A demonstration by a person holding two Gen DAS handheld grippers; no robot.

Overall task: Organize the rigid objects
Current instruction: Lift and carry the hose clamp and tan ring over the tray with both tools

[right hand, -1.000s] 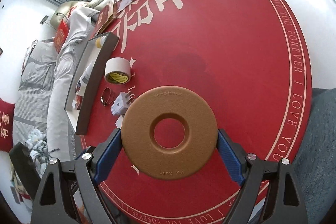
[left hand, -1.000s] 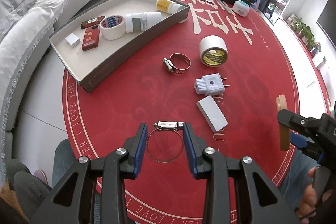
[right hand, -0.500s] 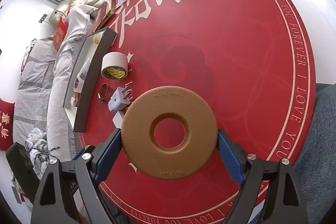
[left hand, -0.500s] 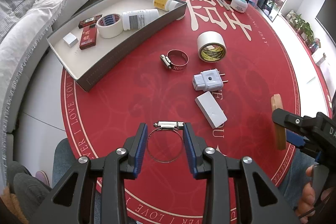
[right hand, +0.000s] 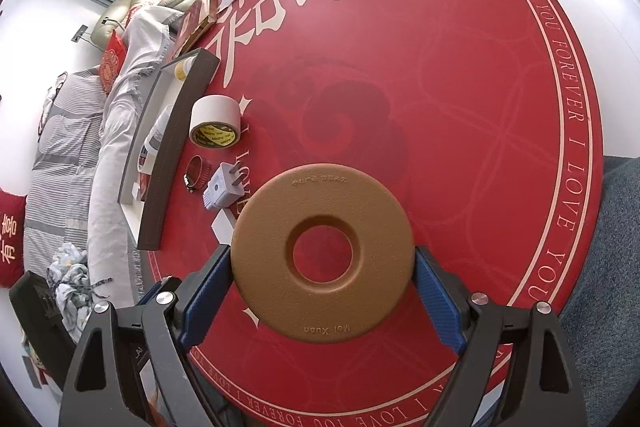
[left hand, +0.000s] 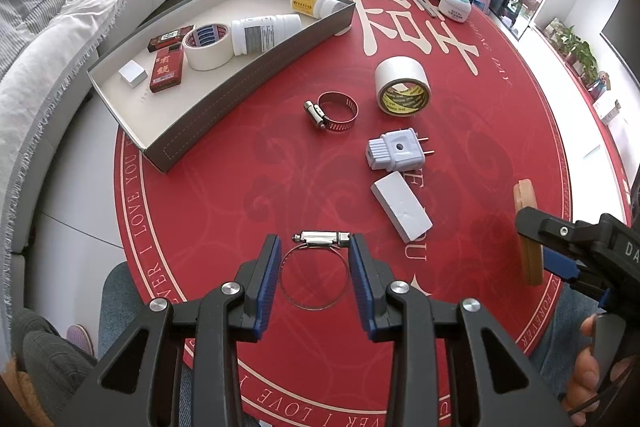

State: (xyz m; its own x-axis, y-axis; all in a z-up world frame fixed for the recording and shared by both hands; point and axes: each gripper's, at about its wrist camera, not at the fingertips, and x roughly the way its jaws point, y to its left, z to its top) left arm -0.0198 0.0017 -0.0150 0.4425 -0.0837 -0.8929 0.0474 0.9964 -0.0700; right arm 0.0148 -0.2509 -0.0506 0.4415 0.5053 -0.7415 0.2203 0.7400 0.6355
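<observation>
A: What's nearest in the left wrist view?

B: The left gripper point(left hand: 314, 275), jaws narrowed onto a thin wire hose clamp point(left hand: 314, 281). The loop sits between the blue pads and touches both, its screw housing just past the fingertips, so it is gripped.

A: And the other one?

B: The right gripper point(right hand: 322, 279) stands wide, its pads pressed on opposite edges of a brown ring-shaped disc point(right hand: 322, 253), which it holds above the red round mat point(right hand: 460, 75). From the left view the disc shows edge-on at 3 o'clock.

A: What lies beyond the clamp?

B: Toward 1 o'clock, a white rectangular block point(left hand: 401, 211) flat on the mat. Just past it, a grey plug point(left hand: 396, 155) with its prongs pointing right. Then at 12 o'clock a banded steel hose clamp point(left hand: 334, 111), and at 1 o'clock, beside it, a roll of tape point(left hand: 402, 87) lying tilted.

A: And the tray?

B: The grey tray point(left hand: 240, 99) sits at 11 o'clock, well apart from the loose items. It holds a small white block point(left hand: 132, 73), two red boxes point(left hand: 166, 69), a white tape roll point(left hand: 208, 47) and two white bottles point(left hand: 264, 33).

A: Farthest?

B: A white-and-teal jar point(left hand: 454, 7) and clutter at the table's far edge.
</observation>
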